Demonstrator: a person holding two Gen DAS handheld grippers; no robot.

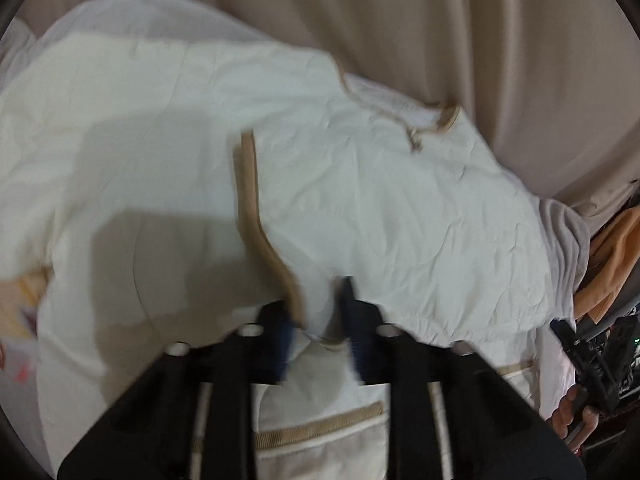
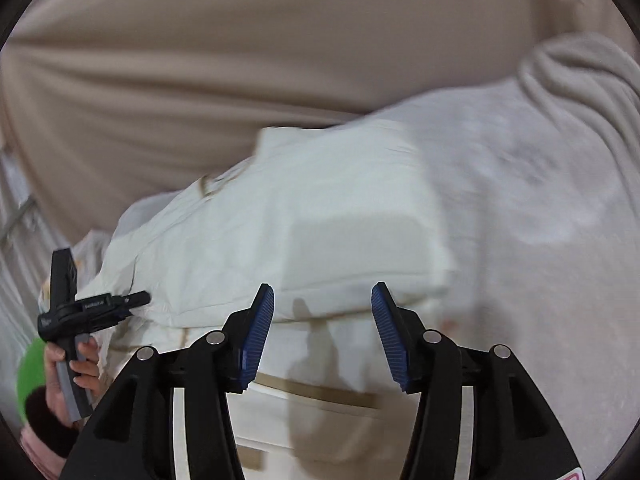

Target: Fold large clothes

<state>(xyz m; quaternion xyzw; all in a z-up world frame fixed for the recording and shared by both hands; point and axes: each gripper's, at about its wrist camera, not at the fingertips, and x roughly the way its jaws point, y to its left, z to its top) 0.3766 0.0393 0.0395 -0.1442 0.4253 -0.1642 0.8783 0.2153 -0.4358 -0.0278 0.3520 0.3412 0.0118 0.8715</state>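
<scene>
A cream quilted jacket (image 1: pixel 380 208) with tan trim lies spread and partly folded over on a pale bed cover. My left gripper (image 1: pixel 318 320) is shut on the jacket's tan-edged hem and holds that fold just above the lower layer with its tan-trimmed pocket (image 1: pixel 320 428). In the right wrist view the same jacket (image 2: pixel 280 240) lies folded ahead. My right gripper (image 2: pixel 323 312) is open and empty, just above the jacket's near edge. The left gripper (image 2: pixel 138 300) shows at the left of that view, gripping the jacket's edge.
A beige curtain (image 1: pixel 440 32) hangs behind the bed. A grey blanket (image 2: pixel 520 200) lies under and right of the jacket. Orange cloth (image 1: pixel 612 264) and dark clutter sit at the right edge. The right hand-held gripper (image 1: pixel 592 364) shows at lower right.
</scene>
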